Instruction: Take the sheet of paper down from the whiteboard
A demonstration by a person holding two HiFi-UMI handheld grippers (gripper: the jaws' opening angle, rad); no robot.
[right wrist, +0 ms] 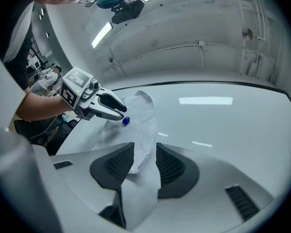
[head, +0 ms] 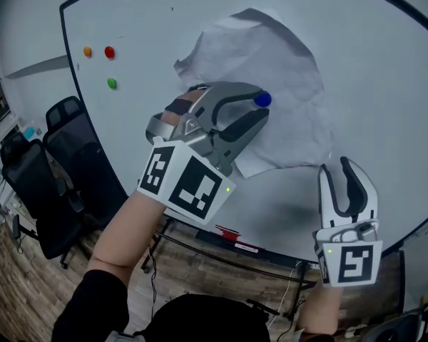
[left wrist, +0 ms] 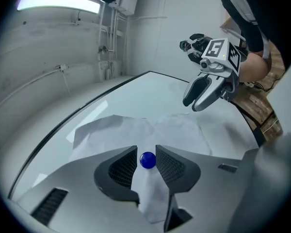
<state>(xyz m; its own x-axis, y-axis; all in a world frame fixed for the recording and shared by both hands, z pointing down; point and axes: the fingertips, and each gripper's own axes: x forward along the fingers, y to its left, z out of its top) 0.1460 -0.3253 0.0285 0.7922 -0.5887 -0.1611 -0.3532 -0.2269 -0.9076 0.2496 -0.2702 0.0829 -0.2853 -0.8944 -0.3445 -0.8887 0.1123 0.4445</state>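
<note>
A crumpled white sheet of paper [head: 271,63] hangs on the whiteboard [head: 385,84], pinned by a round blue magnet [head: 262,99]. My left gripper [head: 260,108] is at the sheet's middle, its jaws open with the magnet [left wrist: 147,159] sitting between the fingertips; the paper [left wrist: 136,127] spreads behind them. My right gripper [head: 339,172] points up at the board, below and right of the sheet, open and holding nothing. In the right gripper view, the paper's lower corner [right wrist: 143,130] shows in the gap of the right gripper [right wrist: 145,149], with the left gripper [right wrist: 117,109] and magnet [right wrist: 125,121] beyond.
Orange [head: 87,51], red [head: 109,51] and green [head: 112,83] magnets sit at the board's upper left. Black office chairs [head: 64,162] stand left of the board. A tray with a red item [head: 228,234] runs under the board's lower edge.
</note>
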